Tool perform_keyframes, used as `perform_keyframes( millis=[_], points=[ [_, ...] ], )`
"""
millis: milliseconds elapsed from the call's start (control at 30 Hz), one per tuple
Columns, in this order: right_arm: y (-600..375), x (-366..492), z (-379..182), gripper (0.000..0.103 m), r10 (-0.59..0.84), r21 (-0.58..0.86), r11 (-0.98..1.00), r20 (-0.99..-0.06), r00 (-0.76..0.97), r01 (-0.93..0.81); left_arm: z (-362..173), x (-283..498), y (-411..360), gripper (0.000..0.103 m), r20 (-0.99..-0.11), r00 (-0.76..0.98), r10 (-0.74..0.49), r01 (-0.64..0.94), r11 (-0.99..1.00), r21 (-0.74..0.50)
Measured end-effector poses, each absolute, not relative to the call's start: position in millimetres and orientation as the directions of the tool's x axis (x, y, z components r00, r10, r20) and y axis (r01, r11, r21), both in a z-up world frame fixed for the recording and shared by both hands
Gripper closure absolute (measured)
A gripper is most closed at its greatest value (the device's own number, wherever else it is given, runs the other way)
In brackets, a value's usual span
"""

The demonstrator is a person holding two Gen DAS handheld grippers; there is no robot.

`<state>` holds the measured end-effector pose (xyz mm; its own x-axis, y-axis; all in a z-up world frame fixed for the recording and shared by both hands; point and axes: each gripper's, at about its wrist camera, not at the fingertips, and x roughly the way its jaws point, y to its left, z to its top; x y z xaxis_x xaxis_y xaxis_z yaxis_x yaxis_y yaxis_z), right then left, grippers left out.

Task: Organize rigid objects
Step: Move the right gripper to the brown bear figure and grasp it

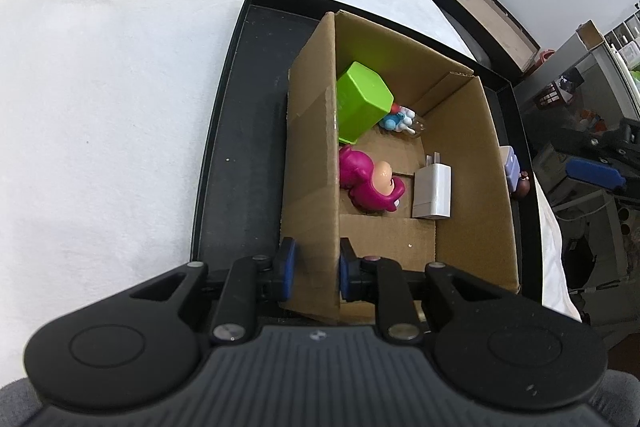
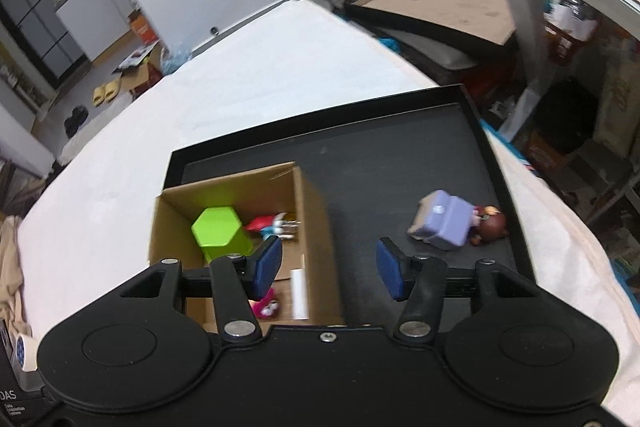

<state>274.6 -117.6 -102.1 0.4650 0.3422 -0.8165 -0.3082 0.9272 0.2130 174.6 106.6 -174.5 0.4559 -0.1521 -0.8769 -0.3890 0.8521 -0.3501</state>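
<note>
**Steady the box, fetch the remaining toys**

Left wrist view: left gripper (image 1: pixel 316 269) clenched on the brown cardboard box (image 1: pixel 312 163) wall; hold firm. Right wrist view: right gripper (image 2: pixel 328 269) released, empty; approach the lavender block toy (image 2: pixel 442 221) right of the box squarely.

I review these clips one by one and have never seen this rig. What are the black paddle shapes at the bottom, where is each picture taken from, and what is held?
Those shapes are handheld two-finger grippers, one per hand, each with a camera looking along its fingers. The left gripper is shut on a wall of the cardboard box, which stands in a black tray on a white cloth. Inside are a green container, a pink toy and a white charger. The right gripper is open and holds nothing. A purple toy lies on the tray outside the box.
</note>
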Motion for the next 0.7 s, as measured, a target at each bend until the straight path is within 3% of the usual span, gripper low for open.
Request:
perform_keyframes(
  millis=[700],
  points=[
    [-204, 302, -137, 0.050, 0.345, 0.309, 0.938, -0.811, 0.473, -0.155, -173, 181, 96, 0.084, -0.896, 0.435, -0.087, -0.415, 0.864, -0.285]
  ],
)
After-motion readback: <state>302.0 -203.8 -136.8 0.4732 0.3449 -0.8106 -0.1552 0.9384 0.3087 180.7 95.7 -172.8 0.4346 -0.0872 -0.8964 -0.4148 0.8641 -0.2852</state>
